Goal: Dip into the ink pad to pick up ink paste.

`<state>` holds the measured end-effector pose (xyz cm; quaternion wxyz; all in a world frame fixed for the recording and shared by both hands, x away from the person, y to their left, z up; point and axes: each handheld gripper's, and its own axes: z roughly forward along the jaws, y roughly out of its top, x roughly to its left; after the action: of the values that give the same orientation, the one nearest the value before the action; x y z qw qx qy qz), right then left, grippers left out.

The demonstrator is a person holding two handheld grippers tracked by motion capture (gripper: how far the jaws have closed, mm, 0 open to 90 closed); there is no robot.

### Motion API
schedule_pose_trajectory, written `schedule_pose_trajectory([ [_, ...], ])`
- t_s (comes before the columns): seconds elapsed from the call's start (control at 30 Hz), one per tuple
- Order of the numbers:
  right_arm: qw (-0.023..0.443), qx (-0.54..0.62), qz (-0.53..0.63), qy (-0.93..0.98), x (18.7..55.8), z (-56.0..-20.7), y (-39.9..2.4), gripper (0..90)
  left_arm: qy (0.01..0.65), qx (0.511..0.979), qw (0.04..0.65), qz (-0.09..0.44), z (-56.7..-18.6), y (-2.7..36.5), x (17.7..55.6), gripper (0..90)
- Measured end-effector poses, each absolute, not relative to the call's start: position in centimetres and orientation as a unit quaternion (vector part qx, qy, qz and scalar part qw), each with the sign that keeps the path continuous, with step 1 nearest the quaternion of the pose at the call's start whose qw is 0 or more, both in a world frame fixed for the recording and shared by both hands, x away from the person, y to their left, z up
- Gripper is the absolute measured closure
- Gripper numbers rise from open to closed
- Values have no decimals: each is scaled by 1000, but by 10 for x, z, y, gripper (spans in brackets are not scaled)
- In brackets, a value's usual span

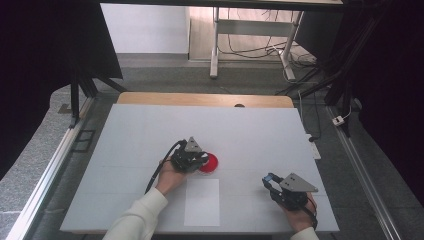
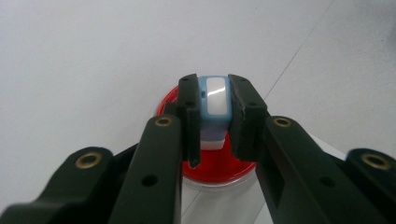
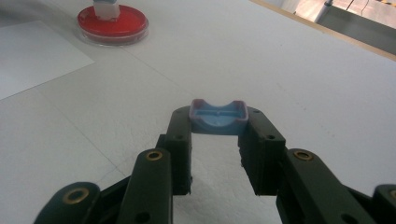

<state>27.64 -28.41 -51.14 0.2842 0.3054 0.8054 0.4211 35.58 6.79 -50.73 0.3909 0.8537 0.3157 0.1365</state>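
Observation:
A round red dish lies on the white table, just left of centre. My left gripper is shut on a small upright block, light blue with a white face. The block's white lower end stands on the red surface of the dish. My right gripper sits near the front right of the table, shut on a shallow blue cap-like piece with a curved rim. It holds the piece just above the table, well apart from the dish.
A white sheet of paper lies flat in front of the dish, between the two hands. The grey-white table top stretches away behind. Its wooden far edge and the metal frames on the floor lie beyond.

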Motion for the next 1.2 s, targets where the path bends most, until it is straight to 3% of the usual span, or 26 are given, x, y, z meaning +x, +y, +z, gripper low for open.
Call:
schedule_pose_trajectory([
  [0.57, 284, 304, 420, 807, 276, -512, -282, 651, 315, 862, 379, 118, -503, 66, 363, 758],
  [1.2, 283, 303, 419, 808, 276, -512, -282, 651, 311, 867, 365, 136, -502, 60, 360, 758],
])
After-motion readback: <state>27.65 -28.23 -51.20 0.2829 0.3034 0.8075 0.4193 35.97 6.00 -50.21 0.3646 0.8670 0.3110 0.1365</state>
